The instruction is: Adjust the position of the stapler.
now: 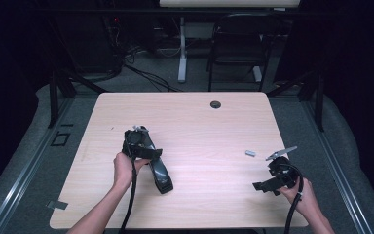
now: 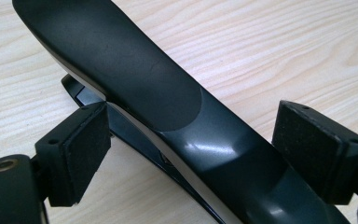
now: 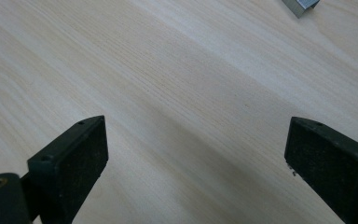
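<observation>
The stapler (image 1: 159,171) lies on the desk (image 1: 199,122), left of the middle and toward the near edge, its long black body running from the left tool down and to the right. In the left gripper view the stapler (image 2: 168,107) crosses the frame on a slant: a matte black upper part, a glossier dark grey part nearer the camera, and a thin base under it that rests on the pale wood.

The left tool (image 1: 141,146) is held in the left hand (image 1: 125,168) over the stapler's far end. In its own view the left tool (image 2: 191,144) straddles the stapler, one jaw on each side. The left pad (image 2: 86,149) sits right against the stapler's edge; the right pad (image 2: 307,144) stands just clear of it, with wood showing between. The jaws are not pressing on the body, so the tool is released around it, not grasping it.

The right tool (image 1: 262,186) sits well apart, near the desk's right front corner, held low in the right hand (image 1: 304,192). In the right gripper view the right tool (image 3: 196,154) is spread wide and released, with bare wood between its pads.

A small grey piece (image 1: 250,153) lies on the desk just beyond the right tool; in the right gripper view the same piece (image 3: 300,5) shows at the top edge. A round hole (image 1: 215,104) sits near the desk's far edge.
</observation>
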